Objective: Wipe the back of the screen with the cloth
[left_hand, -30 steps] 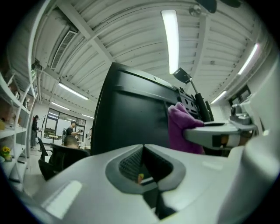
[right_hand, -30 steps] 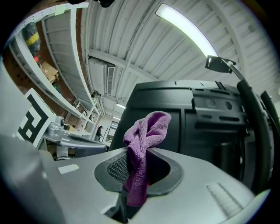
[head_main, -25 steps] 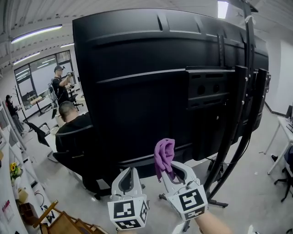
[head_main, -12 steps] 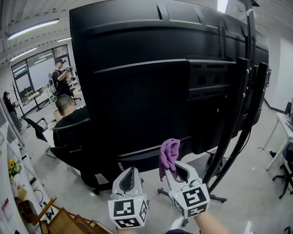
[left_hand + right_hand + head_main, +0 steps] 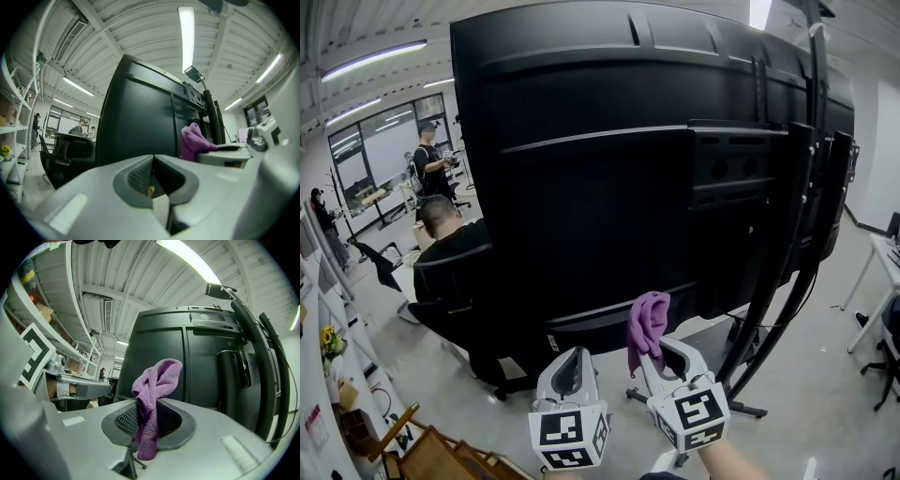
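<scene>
The big black back of the screen fills the head view, mounted on a dark stand. My right gripper is shut on a purple cloth that sticks up from its jaws, just short of the screen's lower edge. In the right gripper view the cloth hangs pinched between the jaws with the screen's back ahead. My left gripper is low beside it, shut with nothing in it. The left gripper view shows its closed jaws, the screen and the cloth to the right.
A person in black sits in an office chair left of the screen. Another person stands farther back by the windows. The stand's legs spread over the grey floor at lower right. A wooden frame sits at lower left.
Both grippers sank slightly and drifted right in the head view, the cloth still held. The screen's back shifted a little in the picture as the head moved.
</scene>
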`<state>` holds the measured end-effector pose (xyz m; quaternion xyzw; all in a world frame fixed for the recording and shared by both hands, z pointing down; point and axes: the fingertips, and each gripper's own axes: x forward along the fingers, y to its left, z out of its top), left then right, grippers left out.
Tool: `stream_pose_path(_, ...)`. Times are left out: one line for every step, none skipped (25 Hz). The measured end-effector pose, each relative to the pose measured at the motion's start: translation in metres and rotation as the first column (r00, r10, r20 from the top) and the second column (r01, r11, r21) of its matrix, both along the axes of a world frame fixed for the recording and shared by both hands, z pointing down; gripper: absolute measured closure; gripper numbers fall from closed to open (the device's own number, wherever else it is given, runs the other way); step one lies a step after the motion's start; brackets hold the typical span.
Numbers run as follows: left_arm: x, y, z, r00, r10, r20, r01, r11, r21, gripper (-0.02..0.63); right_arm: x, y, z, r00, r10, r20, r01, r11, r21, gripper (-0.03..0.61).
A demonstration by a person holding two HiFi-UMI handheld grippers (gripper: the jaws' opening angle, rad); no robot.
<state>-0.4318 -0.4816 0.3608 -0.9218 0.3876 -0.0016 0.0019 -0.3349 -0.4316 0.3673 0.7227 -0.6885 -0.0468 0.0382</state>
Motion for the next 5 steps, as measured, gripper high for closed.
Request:
stream_pose_path(-0.0002, 0.0, 0.0, 1.0, 0.0, -0.001, 0.0, 1.0, -0.002, 0.606, -0.0002, -0.0001, 0.0005, 1.0, 0.0, 0.001, 0.0, 1.0, -0.002, 0.512)
stream_pose_path(-0.0005, 0.0, 0.0002, 1.0, 0.0, -0.001, 0.0, 1.0, -0.004, 0.606, -0.0003, 0.0, 0.0012, 1.0, 0.001, 0.002, -0.001, 1.0, -0.004, 0.512)
stream_pose_path(-0.0006, 0.0001, 0.0006, 1.0, 0.0, 0.0, 0.0, 1.0, -0.005, 0.606, -0.0003, 0.0001, 0.0019, 1.0, 0.002, 0.001, -0.002, 1.0, -0.007, 0.512)
stream_pose_path(-0.0006, 0.0001, 0.0012, 1.0, 0.0, 0.002, 0.0, 1.0, -0.006, 0.606, -0.0003, 0.0004, 0.0026, 1.0, 0.003, 0.0, -0.003, 1.0, -0.01, 0.512)
stream_pose_path(-0.0005, 0.0002, 0.0019, 1.0, 0.001, 0.004, -0.001, 1.0, -0.008, 0.606, -0.0003, 0.0007, 0.0034, 1.0, 0.005, -0.001, -0.005, 1.0, -0.013, 0.512)
